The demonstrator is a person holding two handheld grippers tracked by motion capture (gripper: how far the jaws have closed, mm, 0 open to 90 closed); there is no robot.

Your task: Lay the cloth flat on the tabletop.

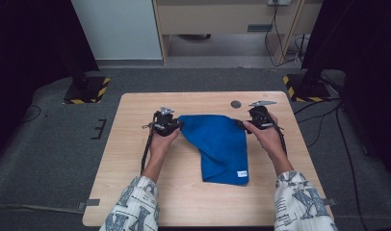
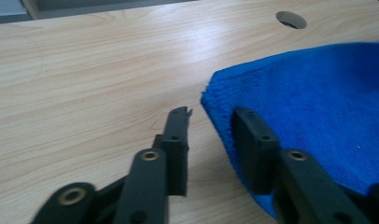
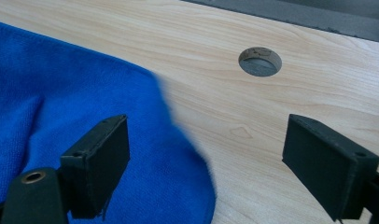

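The blue cloth [image 1: 220, 147] lies folded mid-table [image 1: 136, 144], each gripper at a far corner: left gripper [image 2: 211, 135] part-open astride the edge, right gripper [image 3: 206, 154] wide open, gripping nothing, seemingly ready to pinch.

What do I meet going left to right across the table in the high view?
Left gripper → blue cloth → right gripper, with the round hole in the table set farther back.
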